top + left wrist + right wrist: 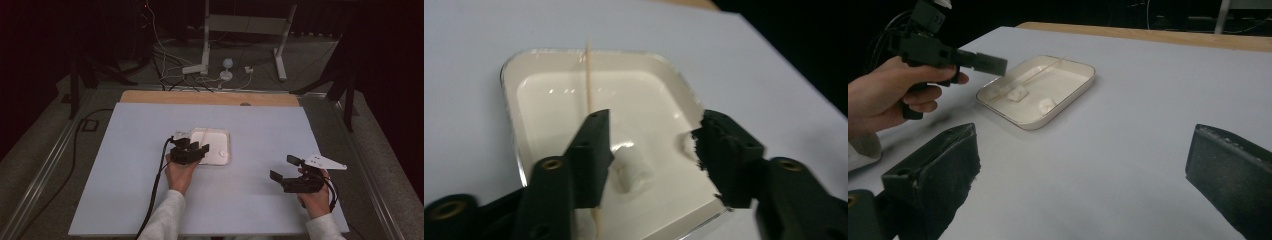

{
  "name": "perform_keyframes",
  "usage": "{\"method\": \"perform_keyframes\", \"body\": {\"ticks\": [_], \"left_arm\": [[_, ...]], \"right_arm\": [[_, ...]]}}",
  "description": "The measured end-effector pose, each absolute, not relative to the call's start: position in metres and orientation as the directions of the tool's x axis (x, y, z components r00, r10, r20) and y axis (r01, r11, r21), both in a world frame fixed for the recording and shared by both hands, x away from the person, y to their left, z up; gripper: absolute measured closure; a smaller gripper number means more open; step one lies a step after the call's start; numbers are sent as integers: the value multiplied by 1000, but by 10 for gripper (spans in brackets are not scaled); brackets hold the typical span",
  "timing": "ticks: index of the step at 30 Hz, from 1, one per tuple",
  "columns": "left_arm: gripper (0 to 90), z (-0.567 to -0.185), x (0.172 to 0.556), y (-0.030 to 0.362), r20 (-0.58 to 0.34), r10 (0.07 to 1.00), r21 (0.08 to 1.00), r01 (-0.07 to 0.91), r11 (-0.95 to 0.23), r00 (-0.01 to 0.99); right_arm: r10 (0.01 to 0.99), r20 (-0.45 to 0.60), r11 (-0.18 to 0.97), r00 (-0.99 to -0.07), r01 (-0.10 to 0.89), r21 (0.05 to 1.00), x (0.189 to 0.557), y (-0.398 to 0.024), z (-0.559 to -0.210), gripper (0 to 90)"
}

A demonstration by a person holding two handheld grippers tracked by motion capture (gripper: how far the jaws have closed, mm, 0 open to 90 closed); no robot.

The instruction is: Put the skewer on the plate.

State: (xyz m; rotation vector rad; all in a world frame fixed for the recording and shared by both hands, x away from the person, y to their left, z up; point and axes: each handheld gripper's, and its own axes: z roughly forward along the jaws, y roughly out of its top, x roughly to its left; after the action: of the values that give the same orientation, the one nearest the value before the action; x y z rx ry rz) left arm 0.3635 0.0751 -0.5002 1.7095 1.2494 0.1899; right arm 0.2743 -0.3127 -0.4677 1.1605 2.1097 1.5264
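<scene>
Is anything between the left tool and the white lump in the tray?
Nothing visible blocks it: the left tool hangs open over the white rectangular tray, the small white lump between its jaws, a thin wooden skewer alongside.

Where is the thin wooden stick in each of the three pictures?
High view: the stick is a faint pale line in the white tray, just past the left gripper.
Left gripper view: it runs from the tray's far rim down past the left-hand jaw, at the picture's middle.
Right gripper view: it lies slantwise across the tray, upper middle, right of the left gripper.
Shared landmark: the white tray with small white lumps in it.
</scene>
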Motion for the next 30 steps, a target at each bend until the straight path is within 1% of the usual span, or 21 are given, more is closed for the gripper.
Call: {"method": "perform_keyframes", "body": {"ticks": [2,5,7,9,12,19,20,25,30], "left_arm": [[372,-497,363,77,-388,790,773,634,-1,474],[275,-492,360,81,-372,788,790,613,-10,491],[247,-487,357,85,-361,778,803,596,-21,514],[200,-482,353,90,-361,762,815,580,-23,538],[161,-473,346,98,-329,755,841,540,-39,567],[34,-456,331,123,-280,757,880,474,-44,591],[21,-454,329,127,-271,759,883,466,-49,592],[10,-451,321,148,-231,790,896,440,-55,569],[7,-451,309,166,-200,793,909,410,-68,575]], "right_arm": [[743,216,114,-634,438,892,274,-313,-468,5],[742,217,113,-635,438,892,274,-312,-468,5],[741,217,113,-635,437,893,274,-312,-468,5],[741,219,111,-635,437,892,274,-312,-468,5],[740,220,110,-635,438,892,274,-312,-468,5],[737,219,108,-640,431,896,273,-311,-468,5],[736,220,107,-640,431,896,273,-311,-468,5],[736,220,103,-641,426,899,273,-311,-468,5],[733,219,103,-644,423,900,273,-311,-468,5]]}}
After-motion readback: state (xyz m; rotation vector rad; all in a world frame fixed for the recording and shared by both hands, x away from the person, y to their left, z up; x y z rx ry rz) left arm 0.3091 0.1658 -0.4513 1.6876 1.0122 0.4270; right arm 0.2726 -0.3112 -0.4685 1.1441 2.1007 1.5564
